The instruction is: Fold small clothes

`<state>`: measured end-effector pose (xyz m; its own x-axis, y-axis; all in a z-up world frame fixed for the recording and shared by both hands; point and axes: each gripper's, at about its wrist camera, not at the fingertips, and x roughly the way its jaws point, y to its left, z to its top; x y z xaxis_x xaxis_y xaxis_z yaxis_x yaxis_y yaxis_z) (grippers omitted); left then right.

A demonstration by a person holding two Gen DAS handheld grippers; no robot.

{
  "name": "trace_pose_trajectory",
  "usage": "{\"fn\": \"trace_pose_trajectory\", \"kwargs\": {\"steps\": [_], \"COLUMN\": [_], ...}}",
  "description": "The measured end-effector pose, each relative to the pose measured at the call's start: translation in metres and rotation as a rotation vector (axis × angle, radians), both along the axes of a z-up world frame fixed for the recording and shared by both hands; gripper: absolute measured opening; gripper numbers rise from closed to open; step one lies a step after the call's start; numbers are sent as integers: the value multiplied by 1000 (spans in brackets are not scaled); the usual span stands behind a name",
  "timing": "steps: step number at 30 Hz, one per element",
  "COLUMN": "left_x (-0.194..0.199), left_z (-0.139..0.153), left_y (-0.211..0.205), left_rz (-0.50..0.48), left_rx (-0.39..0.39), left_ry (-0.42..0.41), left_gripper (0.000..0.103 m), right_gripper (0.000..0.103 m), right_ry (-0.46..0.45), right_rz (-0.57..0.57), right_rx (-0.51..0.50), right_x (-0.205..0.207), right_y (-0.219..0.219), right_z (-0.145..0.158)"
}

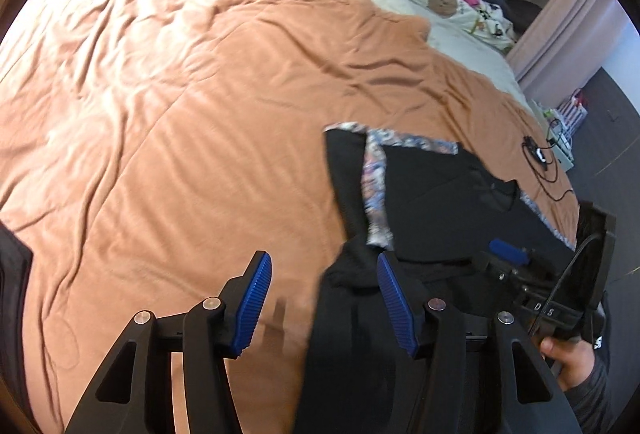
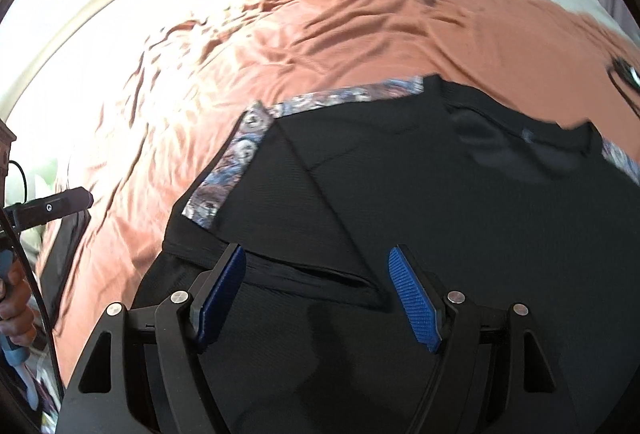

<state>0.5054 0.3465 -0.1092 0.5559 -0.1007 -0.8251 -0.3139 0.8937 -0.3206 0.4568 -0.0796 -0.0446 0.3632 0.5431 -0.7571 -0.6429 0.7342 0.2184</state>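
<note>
To the left of our left gripper [image 1: 324, 298] we see only the wrinkled orange-brown bed cover [image 1: 180, 114], bare as far as the cream duvet beyond it. The gripper's blue ribbed pads [image 1: 254, 304] stand spread apart with nothing between them, so it is released; its right-hand pad sits at the near left edge of the garment.

That garment, a black knit top with a patterned blue-grey paisley lining [image 1: 440, 202], lies flat on the cover just ahead and to the right of the left gripper. One side panel is already turned in over the body, showing a strip of lining along the fold and the far hem.

Further right, our right gripper [image 2: 316, 298] hovers directly over the black cloth, near a crease running across between its pads. Its jaws are also wide and grasp nothing, as far as we can tell.

We judge the folding partly done: one side is in; the other side and the final halving seem left. A black cable with a small device [image 1: 538, 158] lies on the cover beyond the garment, to the right.
</note>
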Motion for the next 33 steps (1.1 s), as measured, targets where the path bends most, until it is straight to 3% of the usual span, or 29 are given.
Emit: {"fn": "trace_pose_trajectory", "kwargs": {"steps": [6,10,19,21,23,26,33], "left_x": [-21,-32,-58,-61,-61,-60,-47], "left_z": [-14,-21,-36,-39,-41,-39,-31], "left_y": [25,38,60,62,62,59,46], "left_rz": [49,78,137,144,143,134,101], "left_rx": [-9,-16,-37,-40,-42,-52,-59], "left_ry": [17,28,43,50,51,35,-3], "left_gripper": [57,57,57,57,57,56,56], "right_gripper": [62,61,60,45,14,6,6], "right_ry": [-59,-93,-114,-122,-114,-90,4], "right_rz": [115,184,207,201,182,157,52], "right_rx": [-97,-164,-246,-240,-235,-215,-51], "right_x": [-7,-11,-1,1,5,14,39], "right_y": [46,77,120,123,122,113,63], "right_z": [-9,-20,-48,-47,-44,-42,-24]}}
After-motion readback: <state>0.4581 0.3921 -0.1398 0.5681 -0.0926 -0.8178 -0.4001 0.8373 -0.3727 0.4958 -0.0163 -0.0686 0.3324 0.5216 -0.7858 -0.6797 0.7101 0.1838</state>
